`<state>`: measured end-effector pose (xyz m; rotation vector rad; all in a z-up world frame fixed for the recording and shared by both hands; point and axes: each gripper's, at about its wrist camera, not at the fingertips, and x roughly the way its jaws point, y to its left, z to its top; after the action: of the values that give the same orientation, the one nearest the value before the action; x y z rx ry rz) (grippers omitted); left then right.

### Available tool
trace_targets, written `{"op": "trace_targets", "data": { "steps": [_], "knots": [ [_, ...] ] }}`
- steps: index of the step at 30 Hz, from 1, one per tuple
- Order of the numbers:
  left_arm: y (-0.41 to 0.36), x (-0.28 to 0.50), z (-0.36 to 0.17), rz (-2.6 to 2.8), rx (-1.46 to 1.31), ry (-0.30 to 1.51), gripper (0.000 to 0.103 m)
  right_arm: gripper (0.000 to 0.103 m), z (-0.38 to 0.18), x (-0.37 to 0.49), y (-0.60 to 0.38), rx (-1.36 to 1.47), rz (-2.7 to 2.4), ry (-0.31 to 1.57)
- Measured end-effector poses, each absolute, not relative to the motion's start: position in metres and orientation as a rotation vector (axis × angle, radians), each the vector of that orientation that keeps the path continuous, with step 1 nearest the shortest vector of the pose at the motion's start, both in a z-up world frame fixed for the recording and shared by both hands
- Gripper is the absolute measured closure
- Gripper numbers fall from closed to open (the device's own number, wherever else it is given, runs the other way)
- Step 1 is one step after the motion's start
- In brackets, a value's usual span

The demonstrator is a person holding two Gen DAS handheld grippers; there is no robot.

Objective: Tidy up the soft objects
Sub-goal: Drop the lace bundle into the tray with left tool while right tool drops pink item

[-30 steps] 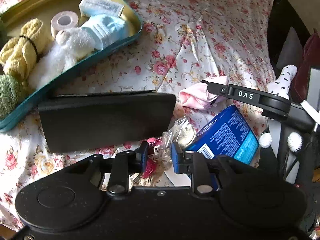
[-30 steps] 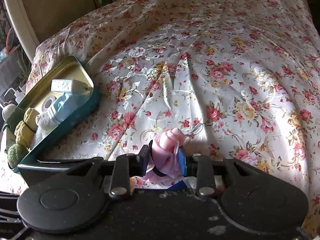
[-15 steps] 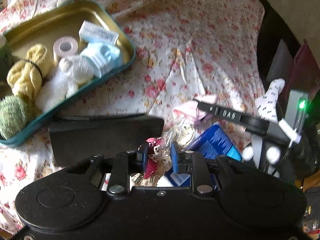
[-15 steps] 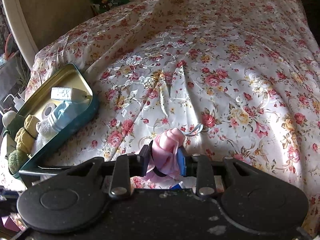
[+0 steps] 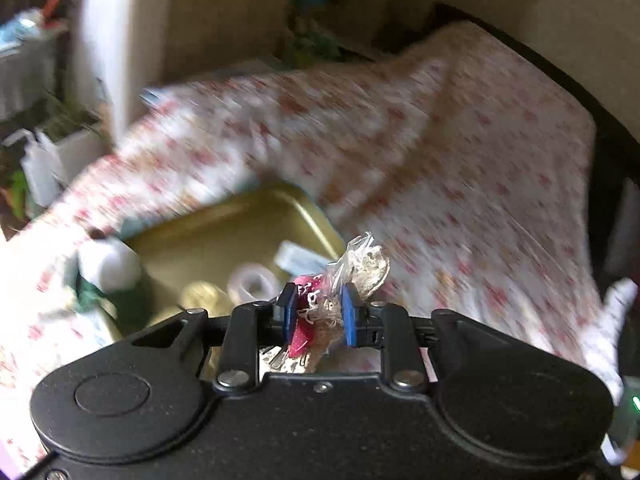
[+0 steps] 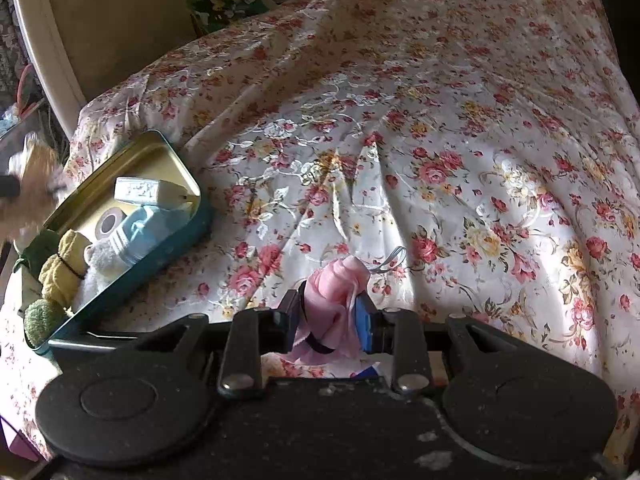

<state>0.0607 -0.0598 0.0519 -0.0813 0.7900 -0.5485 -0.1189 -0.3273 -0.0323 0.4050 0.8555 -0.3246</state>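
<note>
- Left wrist view, nearest: the left gripper (image 5: 317,316) has its jaws narrowed onto a crinkled clear bag (image 5: 360,268) with lace and something red inside, lifted clear of the cloth.
- Just beyond it sits the gold-lined tin tray (image 5: 240,220), blurred, a pale tape roll (image 5: 254,284) inside.
- Farther off the floral cloth (image 5: 440,160) spreads away.
- Right wrist view, nearest: the right gripper (image 6: 332,316) clamps a pink fabric bundle (image 6: 338,292), a black band round it.
- To the left, well apart, the tray (image 6: 188,236) holds a light blue sock (image 6: 148,228), a yellow cloth roll (image 6: 64,268), a green pom (image 6: 42,318) and a white packet (image 6: 140,190).
</note>
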Motion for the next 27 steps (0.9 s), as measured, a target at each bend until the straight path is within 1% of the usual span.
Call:
{"op": "trace_targets", "data": {
  "steps": [7,14,22,23,25,27],
  "knots": [
    [-0.044,0.091,0.04,-0.418,-0.106,0.799,0.082,0.074,-0.022,-0.116,-0.319,0.391,-0.306,0.849],
    [-0.05,0.095,0.026,-0.359,-0.041,0.852,0.082,0.074,-0.011,-0.11,-0.305,0.377,-0.272,0.846],
    [-0.057,0.095,0.028,-0.323,0.035,0.822,0.082,0.074,-0.003,-0.095,-0.285,0.328,-0.236,0.856],
    [-0.057,0.096,0.028,-0.318,0.039,0.818,0.082,0.074,-0.001,-0.093,-0.283,0.323,-0.232,0.856],
    [-0.054,0.099,0.028,-0.312,0.038,0.817,0.082,0.081,0.003,-0.089,-0.279,0.316,-0.219,0.854],
    [-0.052,0.103,0.027,-0.308,0.03,0.829,0.081,0.081,0.007,-0.084,-0.275,0.312,-0.204,0.851]
  ]
}}
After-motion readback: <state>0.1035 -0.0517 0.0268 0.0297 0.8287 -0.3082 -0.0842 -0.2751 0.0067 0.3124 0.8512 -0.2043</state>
